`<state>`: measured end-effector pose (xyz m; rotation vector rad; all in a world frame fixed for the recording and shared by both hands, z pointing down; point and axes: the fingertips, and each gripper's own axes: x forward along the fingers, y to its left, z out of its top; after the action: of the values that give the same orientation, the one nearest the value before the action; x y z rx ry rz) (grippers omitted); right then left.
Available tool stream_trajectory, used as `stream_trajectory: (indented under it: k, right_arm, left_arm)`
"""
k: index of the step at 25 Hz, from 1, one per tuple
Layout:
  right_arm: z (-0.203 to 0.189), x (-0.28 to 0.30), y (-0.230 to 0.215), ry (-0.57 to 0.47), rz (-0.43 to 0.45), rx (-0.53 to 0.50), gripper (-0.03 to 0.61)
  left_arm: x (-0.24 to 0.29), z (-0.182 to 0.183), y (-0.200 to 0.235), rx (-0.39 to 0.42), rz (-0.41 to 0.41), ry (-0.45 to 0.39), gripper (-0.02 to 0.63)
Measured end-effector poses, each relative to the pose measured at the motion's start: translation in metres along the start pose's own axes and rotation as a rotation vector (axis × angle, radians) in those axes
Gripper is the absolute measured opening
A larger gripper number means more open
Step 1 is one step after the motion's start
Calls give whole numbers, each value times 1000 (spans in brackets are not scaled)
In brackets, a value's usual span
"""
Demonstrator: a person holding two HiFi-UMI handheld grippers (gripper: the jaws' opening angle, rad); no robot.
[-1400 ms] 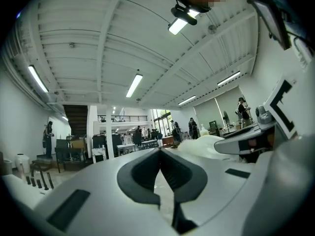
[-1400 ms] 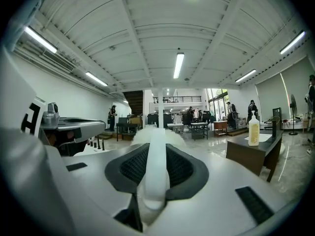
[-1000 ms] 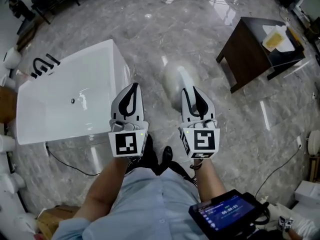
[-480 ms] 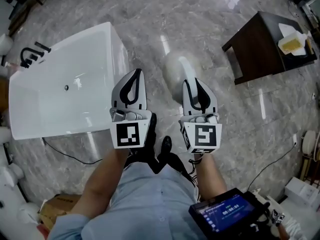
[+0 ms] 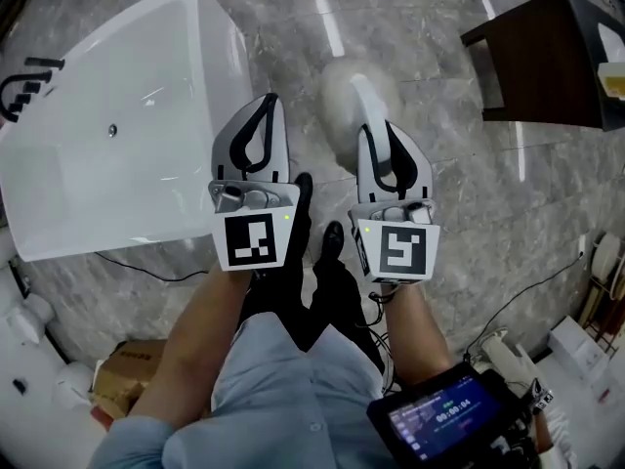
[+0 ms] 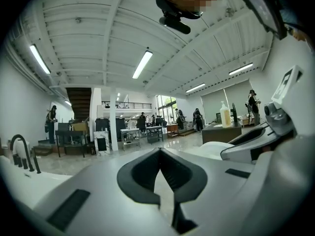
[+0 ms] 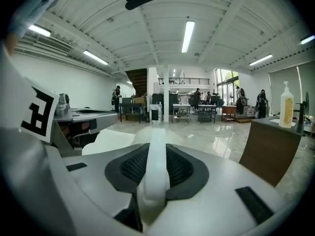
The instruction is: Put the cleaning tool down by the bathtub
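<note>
In the head view my right gripper (image 5: 381,137) is shut on the white handle of the cleaning tool (image 5: 342,91), whose pale rounded head hangs ahead of the jaws over the marble floor. The right gripper view has that handle (image 7: 157,166) running out between the dark pads of the right gripper (image 7: 156,146). My left gripper (image 5: 268,106) is shut with nothing in it, just right of the white bathtub (image 5: 117,184). In the left gripper view the tips of the left gripper (image 6: 158,152) meet.
A black faucet (image 5: 24,86) stands on the tub's far left rim. A dark brown table (image 5: 557,57) is at the upper right, with a soap bottle (image 7: 286,104) on it. A black cable (image 5: 146,272) and a cardboard box (image 5: 127,364) lie near the tub.
Both grippers have sunk toward the floor together, and the tub and table now look nearer and larger. The right gripper still grips the tool; the left stays shut and empty.
</note>
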<state>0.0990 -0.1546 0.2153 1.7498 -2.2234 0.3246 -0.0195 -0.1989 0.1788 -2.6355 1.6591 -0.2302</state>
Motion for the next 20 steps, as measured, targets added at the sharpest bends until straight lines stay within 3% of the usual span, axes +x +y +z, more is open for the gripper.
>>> stream_trajectory:
  k: [9,20]
  right_arm:
    - [-92,82,17,10,4,14,106]
    - [-241,166,22,79,23,15,106]
  left_arm:
    - [44,-116,16,-82,6,65,14]
    - [81,-301,20,-123,56,163,14]
